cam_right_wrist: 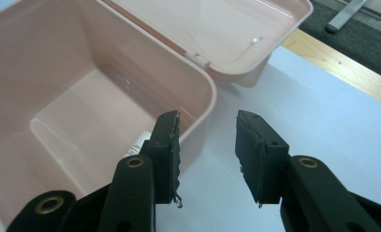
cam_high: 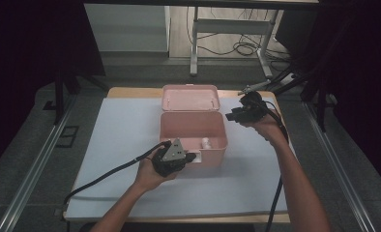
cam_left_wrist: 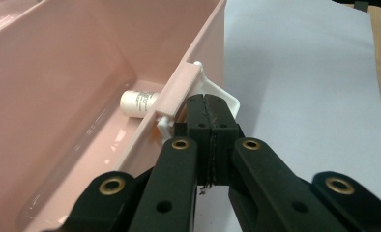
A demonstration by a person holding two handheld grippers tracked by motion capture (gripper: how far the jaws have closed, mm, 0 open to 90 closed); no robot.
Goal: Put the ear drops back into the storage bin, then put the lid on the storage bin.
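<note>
Pink box (cam_high: 193, 133) stands open, lid (cam_high: 190, 97) back, small white bottle (cam_high: 205, 143) inside

my two tongs are black: the left gripper (cam_high: 191, 157) carries a grey three-cornered plate on top and trails a black cable, and the right gripper (cam_high: 230, 116) trails another. brass-ringed rivets sit in the matt arms, small screw holes in the pads. my forearms are bare.
</note>
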